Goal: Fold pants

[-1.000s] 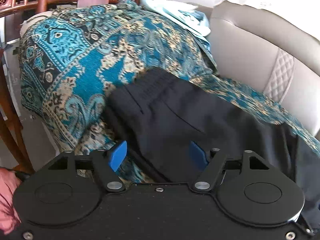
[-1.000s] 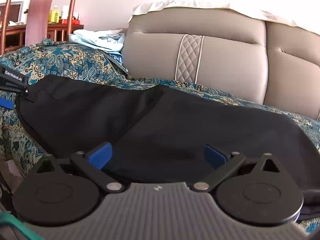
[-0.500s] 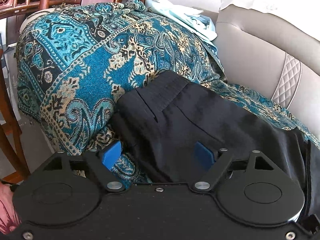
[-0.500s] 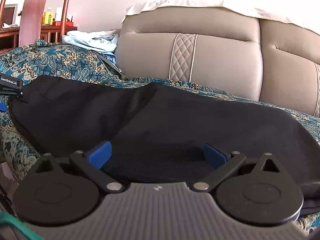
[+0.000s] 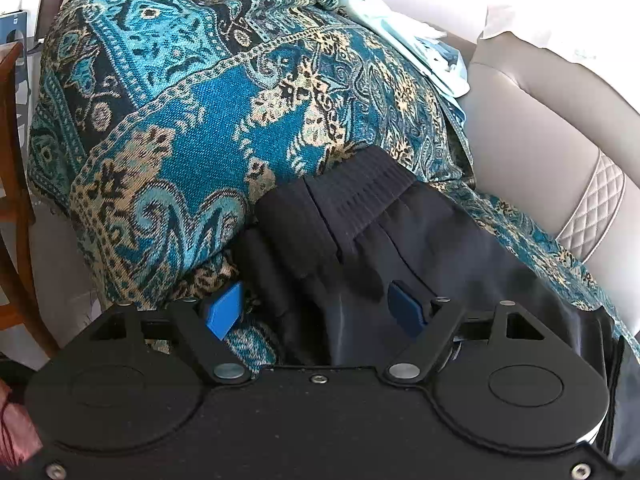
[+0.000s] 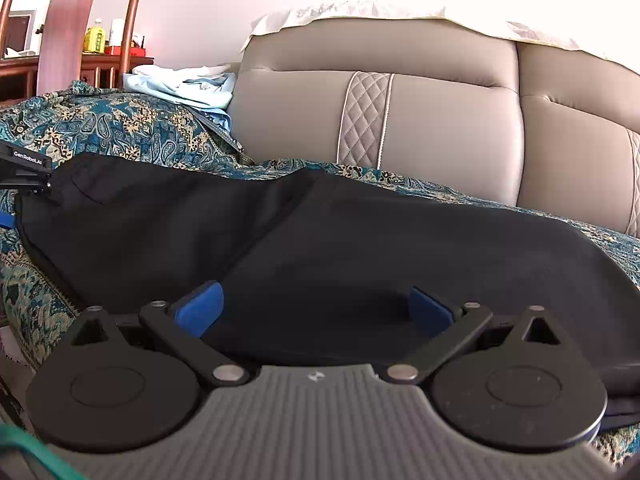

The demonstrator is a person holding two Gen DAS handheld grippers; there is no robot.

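One pair of black pants (image 6: 320, 240) lay lengthwise along the sofa seat, on top of a blue patterned throw (image 5: 180, 120) that covered the seat and the armrest. The pants lay mostly flat, one leg over the other as far as the low view allowed, with a seam running diagonally across the cloth. Their ribbed elastic waistband (image 5: 360, 196) was bunched and rumpled up against the foot of the covered armrest. Two grippers were at the near edge of the pants. The left gripper (image 5: 320, 310) was at the waistband end, its jaws closing with a bunched fold of black cloth between the two blue pads (image 5: 224, 310); the pads did not visibly press it. The right gripper (image 6: 316, 310) was further along the legs, its jaws spread wide over the flat cloth, gripping nothing. Behind the pants rose the grey sofa back (image 6: 440, 120), with one quilted strip down it and a pale cloth (image 6: 360, 12) draped over its top. One heap of light blue clothes (image 6: 188, 88) sat on the armrest, and past it stood a wooden shelf (image 6: 24, 68) with one yellow bottle (image 6: 94, 38).
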